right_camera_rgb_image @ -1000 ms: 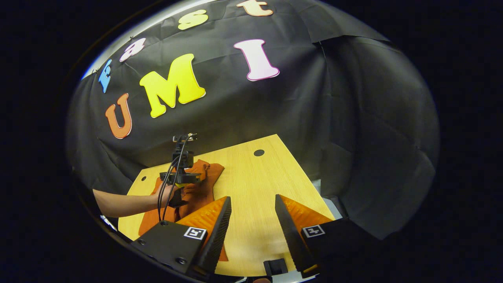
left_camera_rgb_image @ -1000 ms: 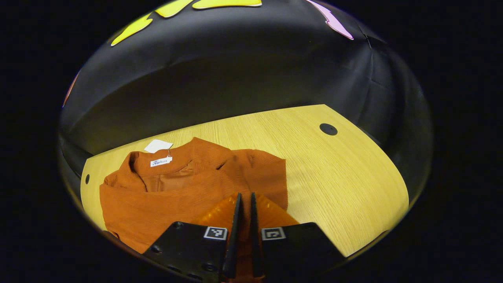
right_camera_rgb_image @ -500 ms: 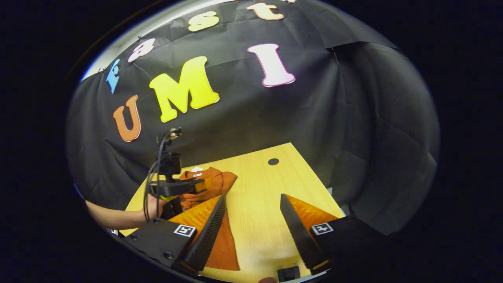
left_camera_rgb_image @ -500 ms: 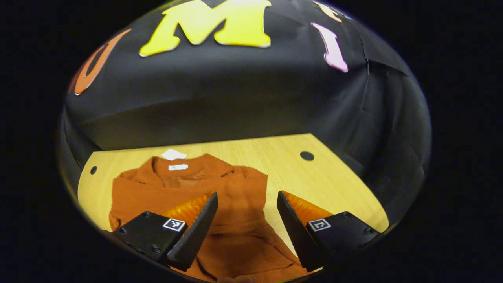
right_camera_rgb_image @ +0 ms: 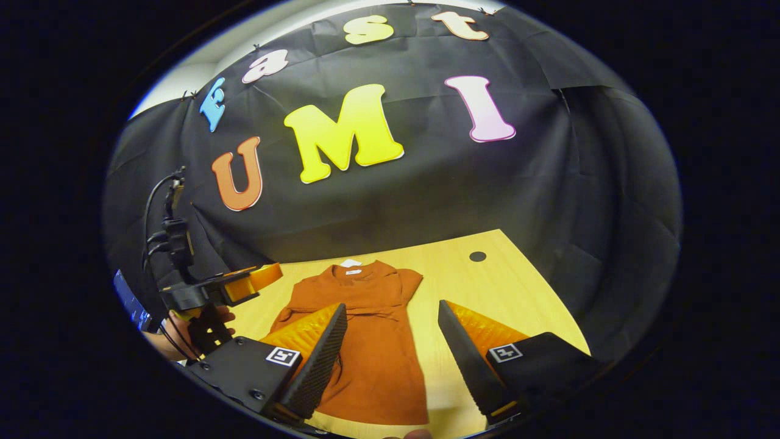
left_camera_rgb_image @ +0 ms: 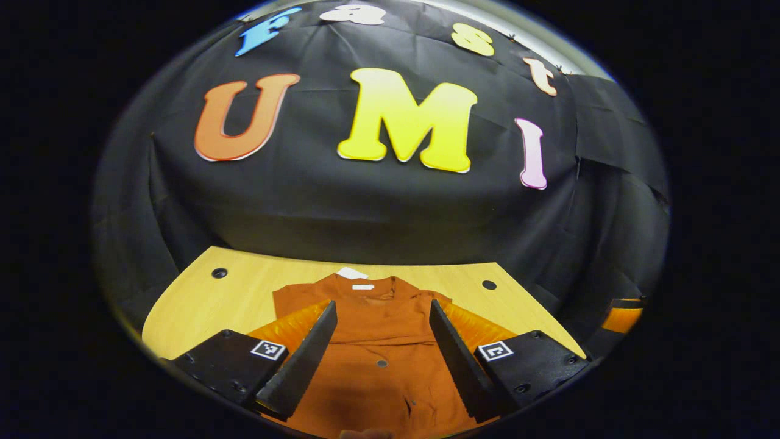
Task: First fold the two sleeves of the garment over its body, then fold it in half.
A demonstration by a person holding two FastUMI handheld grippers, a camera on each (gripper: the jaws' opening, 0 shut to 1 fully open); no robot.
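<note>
A rust-orange garment [left_camera_rgb_image: 379, 323] lies flat on the wooden table [left_camera_rgb_image: 201, 305], collar and white tag at the far end. Both sleeves lie folded across its body [right_camera_rgb_image: 365, 289]. My left gripper [left_camera_rgb_image: 382, 305] hovers open above the garment's lower half, touching nothing. In the right gripper view it hangs at the left [right_camera_rgb_image: 268, 275], held by a hand [right_camera_rgb_image: 204, 323] above the table's left edge. My right gripper [right_camera_rgb_image: 391, 308] is open over the garment's right side and the bare wood, with nothing between its fingers.
Round black holes sit in the table's far corners [left_camera_rgb_image: 219, 272] [left_camera_rgb_image: 489, 285] [right_camera_rgb_image: 477, 256]. Bare wood lies to the right of the garment [right_camera_rgb_image: 487, 286]. The black cloth wall stands close behind the table's far edge. Cables trail from the left gripper [right_camera_rgb_image: 164, 207].
My left gripper opened, let go of the sleeve it held and drew back and up. The right gripper swung left to face the garment. Both sleeves now rest on the body.
</note>
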